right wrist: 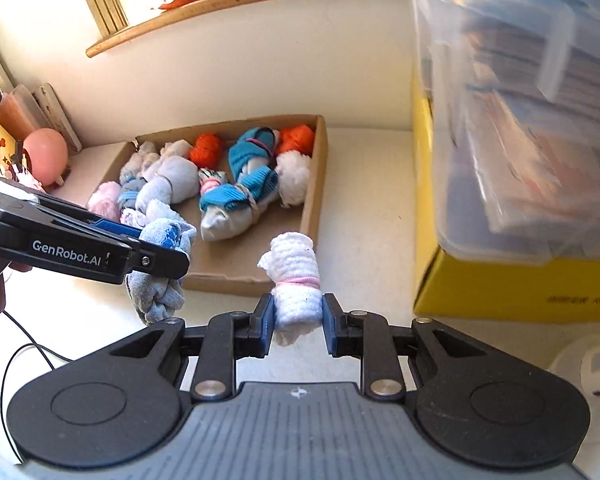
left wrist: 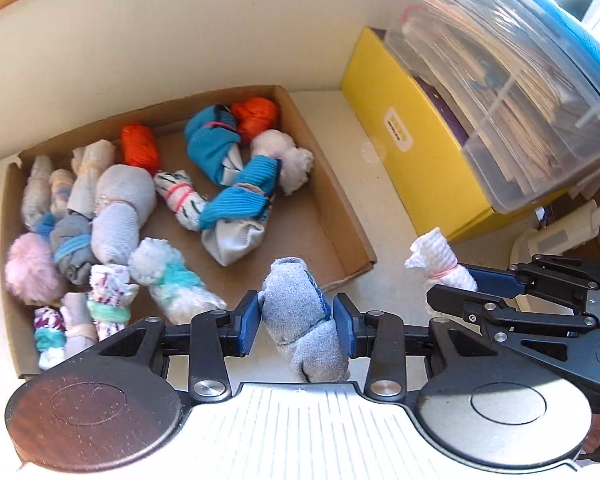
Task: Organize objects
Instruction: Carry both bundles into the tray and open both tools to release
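Left wrist view: left gripper (left wrist: 296,320) has its blue fingers (left wrist: 248,322) clamped on a grey-blue sock bundle (left wrist: 304,320), held upright above the near edge of the cardboard tray (left wrist: 340,216). Bundle sits between both pads, top end pointing toward the tray, lower end hanging toward the camera.

Right gripper (left wrist: 466,284) enters from the right in this view, closed on a white sock bundle (left wrist: 440,264) tied with a pink band. That bundle is over the pale surface (left wrist: 384,200), just right of the tray's near right corner, between tray and yellow box (left wrist: 412,152).

Right wrist view: right gripper (right wrist: 298,316) pads press both sides of the white sock bundle (right wrist: 296,280); pink band visible just above the pads. Left gripper (right wrist: 160,248) comes in from the left, with the grey-blue sock bundle (right wrist: 160,268) in its fingers just over the tray's near wall.

Tray contents: many rolled sock bundles. Two orange ones (left wrist: 140,148) at the far side, two blue-and-grey ones (left wrist: 240,204) near the middle, a fluffy pink one (left wrist: 28,268) at the left. Right half of the tray floor is partly bare.

A clear plastic bin (left wrist: 520,92) with a blue lid rests on the yellow box at the right.
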A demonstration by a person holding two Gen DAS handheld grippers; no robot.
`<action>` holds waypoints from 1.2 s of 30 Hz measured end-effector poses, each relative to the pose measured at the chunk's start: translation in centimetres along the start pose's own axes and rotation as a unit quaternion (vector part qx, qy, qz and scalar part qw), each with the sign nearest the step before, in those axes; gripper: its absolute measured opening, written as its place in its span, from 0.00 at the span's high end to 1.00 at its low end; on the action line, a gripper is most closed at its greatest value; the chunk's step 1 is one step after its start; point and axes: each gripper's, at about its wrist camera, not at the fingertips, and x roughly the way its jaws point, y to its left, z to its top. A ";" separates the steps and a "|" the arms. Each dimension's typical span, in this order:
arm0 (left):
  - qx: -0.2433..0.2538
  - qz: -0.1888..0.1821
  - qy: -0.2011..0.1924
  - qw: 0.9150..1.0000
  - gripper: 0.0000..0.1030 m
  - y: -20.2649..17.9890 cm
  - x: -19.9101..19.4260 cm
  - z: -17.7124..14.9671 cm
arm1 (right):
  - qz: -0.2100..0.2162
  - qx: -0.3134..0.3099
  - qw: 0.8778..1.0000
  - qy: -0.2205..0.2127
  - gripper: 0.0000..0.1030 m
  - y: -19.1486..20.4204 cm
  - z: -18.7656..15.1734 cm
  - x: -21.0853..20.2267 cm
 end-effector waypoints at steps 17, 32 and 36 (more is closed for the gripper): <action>-0.074 -0.012 0.025 0.997 0.55 2.7 3.6 2.2 | 0.000 -0.099 0.994 0.037 0.78 2.9 4.5 5.4; -0.040 -0.004 0.031 0.999 0.55 1.7 6.8 3.7 | -0.016 -0.149 0.986 0.068 0.77 2.9 4.4 7.8; -0.018 0.012 0.025 0.999 0.57 1.4 7.4 3.8 | -0.018 -0.163 0.984 0.068 0.77 3.2 4.5 7.9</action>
